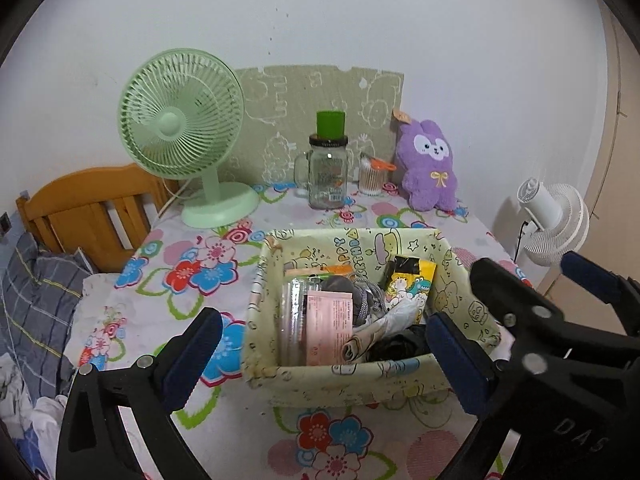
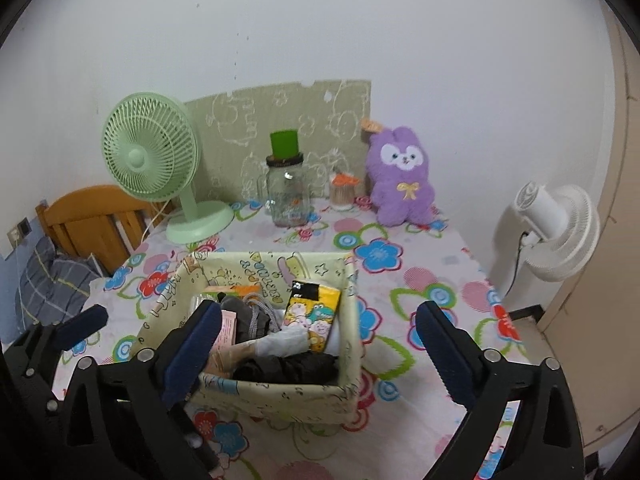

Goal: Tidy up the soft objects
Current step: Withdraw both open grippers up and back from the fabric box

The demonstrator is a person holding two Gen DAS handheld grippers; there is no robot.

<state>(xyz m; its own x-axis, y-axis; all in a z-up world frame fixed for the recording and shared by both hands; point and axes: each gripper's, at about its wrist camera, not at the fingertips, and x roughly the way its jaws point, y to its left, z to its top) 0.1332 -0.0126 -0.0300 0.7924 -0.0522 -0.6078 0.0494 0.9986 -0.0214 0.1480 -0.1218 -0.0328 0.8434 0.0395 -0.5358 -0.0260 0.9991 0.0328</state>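
A pale yellow cartoon-print fabric basket (image 1: pixel 352 376) (image 2: pixel 280 394) stands on the flowered tablecloth. It holds a black cloth (image 1: pixel 400 344) (image 2: pixel 288 368), a grey knit item (image 1: pixel 360 296), a yellow tissue pack (image 1: pixel 412 280) (image 2: pixel 312 312) and a pink packet (image 1: pixel 328 328). A purple plush bunny (image 1: pixel 430 164) (image 2: pixel 402 176) sits upright at the back right by the wall. My left gripper (image 1: pixel 326 360) hangs open over the basket's near side, holding nothing. Close on its right, my right gripper (image 2: pixel 320 350) (image 1: pixel 544 276) is open too and holds nothing.
At the back stand a green desk fan (image 1: pixel 180 120), a glass jar with a green cap (image 1: pixel 328 176) and a cotton-swab tub (image 1: pixel 372 176). A white fan (image 1: pixel 556 220) is off the table's right edge. A wooden headboard (image 1: pixel 80 208) and bedding lie left.
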